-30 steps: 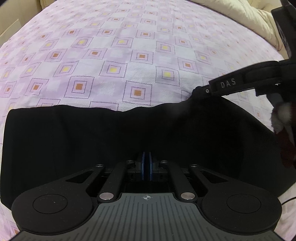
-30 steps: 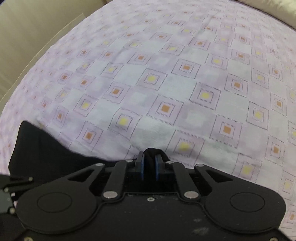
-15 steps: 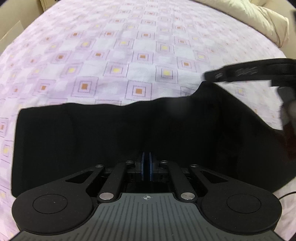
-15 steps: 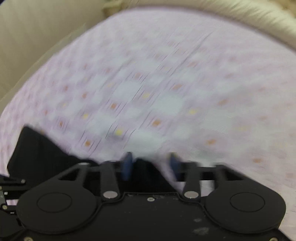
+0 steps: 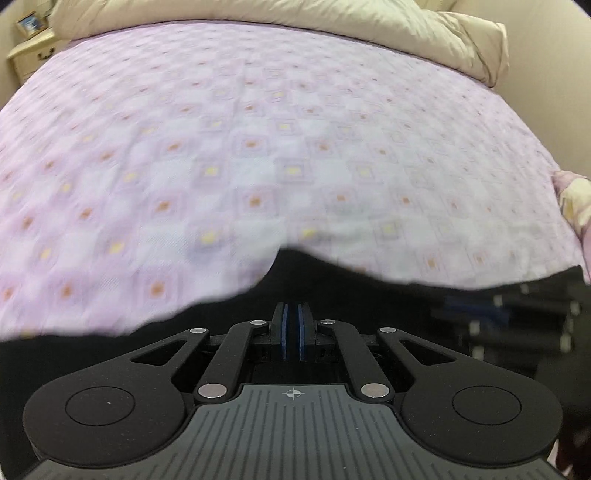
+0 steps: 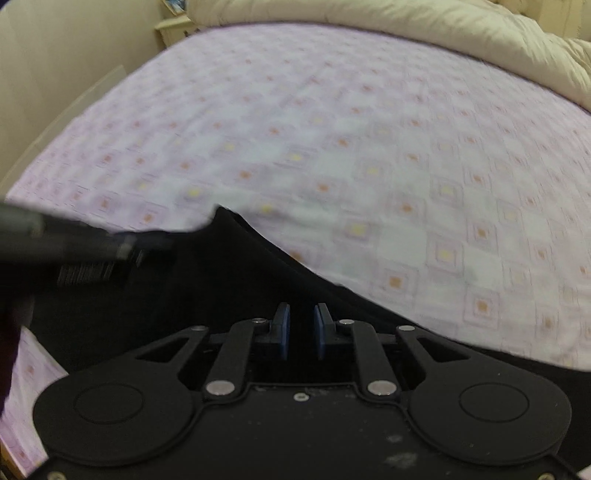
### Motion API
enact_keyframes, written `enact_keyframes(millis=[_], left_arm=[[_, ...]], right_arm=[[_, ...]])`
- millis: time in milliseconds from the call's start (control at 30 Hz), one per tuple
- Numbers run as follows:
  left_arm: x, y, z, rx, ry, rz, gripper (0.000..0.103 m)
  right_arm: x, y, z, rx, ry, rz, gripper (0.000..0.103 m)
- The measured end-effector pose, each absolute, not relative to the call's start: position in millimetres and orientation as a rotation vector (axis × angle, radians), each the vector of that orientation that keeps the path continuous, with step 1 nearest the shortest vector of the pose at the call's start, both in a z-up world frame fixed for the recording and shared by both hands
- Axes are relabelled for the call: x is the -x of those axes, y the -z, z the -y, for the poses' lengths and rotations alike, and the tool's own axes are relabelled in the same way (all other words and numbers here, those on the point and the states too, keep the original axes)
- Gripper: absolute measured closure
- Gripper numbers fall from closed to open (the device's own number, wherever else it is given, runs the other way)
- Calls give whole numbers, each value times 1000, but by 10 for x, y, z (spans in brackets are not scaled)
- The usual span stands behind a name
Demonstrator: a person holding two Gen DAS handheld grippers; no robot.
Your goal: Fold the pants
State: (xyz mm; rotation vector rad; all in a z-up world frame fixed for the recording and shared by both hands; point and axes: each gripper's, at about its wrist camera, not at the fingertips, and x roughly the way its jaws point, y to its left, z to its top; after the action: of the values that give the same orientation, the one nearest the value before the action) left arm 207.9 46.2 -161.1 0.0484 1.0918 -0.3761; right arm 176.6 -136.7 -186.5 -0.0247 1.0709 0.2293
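My left gripper (image 5: 291, 328) has its blue pads drawn almost together, and I cannot tell whether any of the black pants (image 5: 369, 295) is caught between them; the dark cloth behind the fingers hides that. My right gripper (image 6: 301, 334) has a small gap between its pads after its jaws have just been closing, and through the blur I see only black fabric behind that gap, so I cannot say it has a bite of cloth.

The pants lie bunched at the near side of the purple patterned bedsheet (image 5: 258, 147), directly beneath both grippers, their far edge wavy and uneven. I judge this to be between folds: one fold looks laid, and the next move calls for finding a clean edge or corner, pinching it firmly with both hands, and carrying it across.

Room is generous. The sheet beyond is bare up to the cream duvet (image 6: 406, 33) at the head, and a nightstand (image 5: 33, 51) stands well off.
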Motion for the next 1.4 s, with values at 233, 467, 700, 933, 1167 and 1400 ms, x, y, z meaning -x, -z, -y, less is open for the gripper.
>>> enact_keyframes(millis=[233,467,700,933,1167,1400], left_arm=[[-2504,1921,-222,-104,362,-1167,96],[-2503,1951,-182,-120,347,-1195,96],[-2528,1903,-142,-131,339,-1196,96],[-2118,1447,-414,-103,238,-1141,96],[-1514,1357,-629,-63,161,-1205,97],[-1074,1276,-396,-87,191,-1208,97]], right_arm=[[-1981,2223,1507,63,-118,-1167,87],[-2091,2297,1538,9,-71,-1179,86],[-2141,2286,1564,12,-89,-1183,86],[-1903,1903,1698,-19,-79,-1100,46],[-1291,1669,1938,-82,-7,-1078,39],[-736,1615,2381,-166,73,-1095,37]])
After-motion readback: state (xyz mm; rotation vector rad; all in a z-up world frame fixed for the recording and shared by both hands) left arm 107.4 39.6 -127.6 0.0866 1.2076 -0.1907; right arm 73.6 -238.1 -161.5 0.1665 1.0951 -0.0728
